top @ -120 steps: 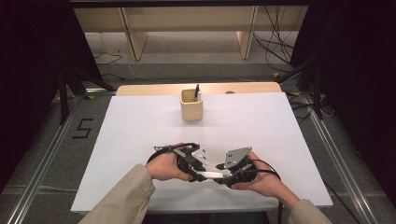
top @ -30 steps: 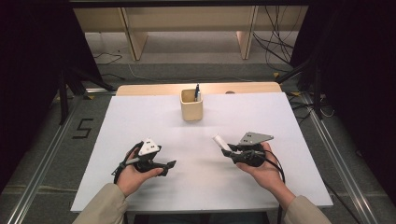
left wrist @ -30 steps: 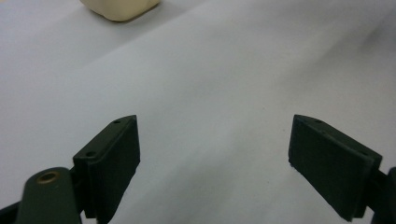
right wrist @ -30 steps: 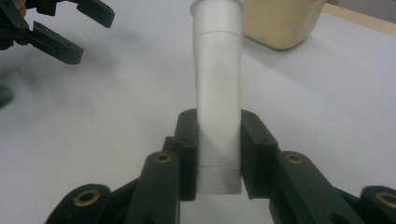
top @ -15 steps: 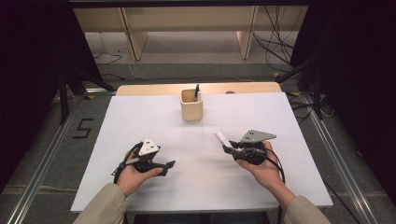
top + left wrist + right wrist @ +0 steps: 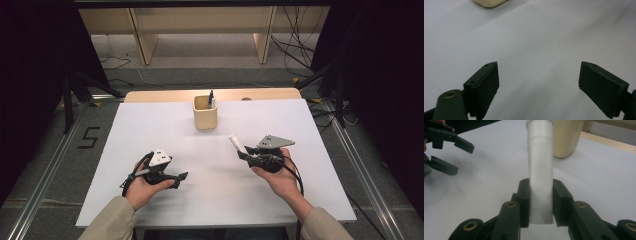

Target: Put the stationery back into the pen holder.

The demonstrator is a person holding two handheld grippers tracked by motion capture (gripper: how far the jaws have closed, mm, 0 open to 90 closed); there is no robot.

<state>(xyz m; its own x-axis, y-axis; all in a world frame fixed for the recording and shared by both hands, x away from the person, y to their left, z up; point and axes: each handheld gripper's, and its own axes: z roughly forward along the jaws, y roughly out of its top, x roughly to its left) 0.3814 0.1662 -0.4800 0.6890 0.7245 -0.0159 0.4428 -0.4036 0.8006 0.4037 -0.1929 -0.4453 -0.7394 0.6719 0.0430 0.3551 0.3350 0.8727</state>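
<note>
My right gripper is shut on a white tube-shaped object, which sticks out from the jaws toward the pen holder. In the right gripper view both pads press the flat end of the white tube. A beige pen holder with pens stands at the table's far middle; its side rises behind the tube. My left gripper rests at the near left, open with nothing between its jaws; it also appears far left in the right gripper view.
A white sheet covers the table, with a wooden edge along the far side. Dark floor, rails and cables surround the table. The bottom of the pen holder shows at the top of the left gripper view.
Four seconds ago both grippers were together at the near middle on the tube. Since a second ago nothing has visibly moved.
</note>
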